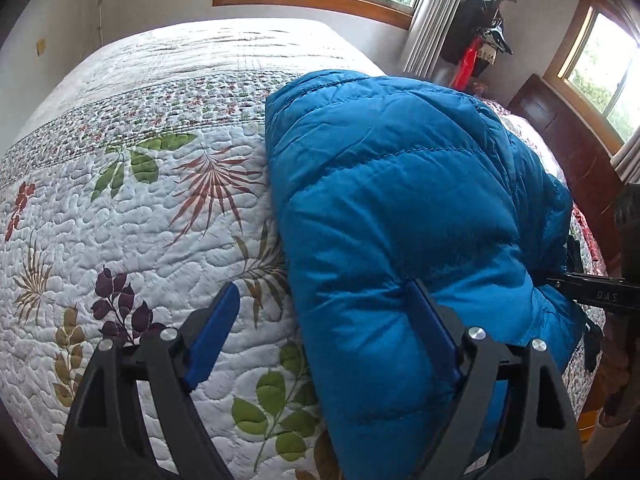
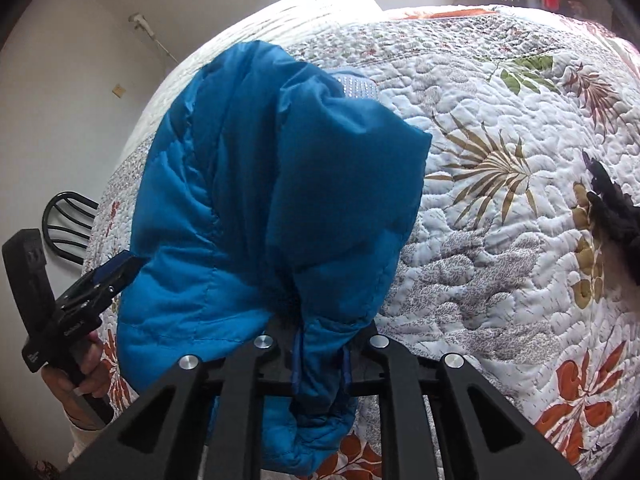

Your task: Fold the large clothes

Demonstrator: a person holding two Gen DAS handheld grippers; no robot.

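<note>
A blue puffy quilted jacket point(image 1: 400, 208) lies folded in a thick bundle on the floral quilted bedspread point(image 1: 120, 216). My left gripper point(image 1: 324, 320) is open at the jacket's near left edge; its right finger presses on the fabric and its left finger hovers over the quilt. My right gripper point(image 2: 320, 364) is shut on a bunched fold of the jacket point(image 2: 256, 184) at its near edge. The left gripper also shows at the left of the right wrist view point(image 2: 108, 276), touching the jacket's side. The right gripper's body shows at the right of the left wrist view point(image 1: 600, 292).
The bed fills both views. A wooden headboard point(image 1: 568, 140) stands at the right, with windows and a coat stand point(image 1: 488, 36) behind. A black chair back point(image 2: 68, 220) stands by the bed's left side. A dark item point(image 2: 616, 208) lies on the quilt at the right.
</note>
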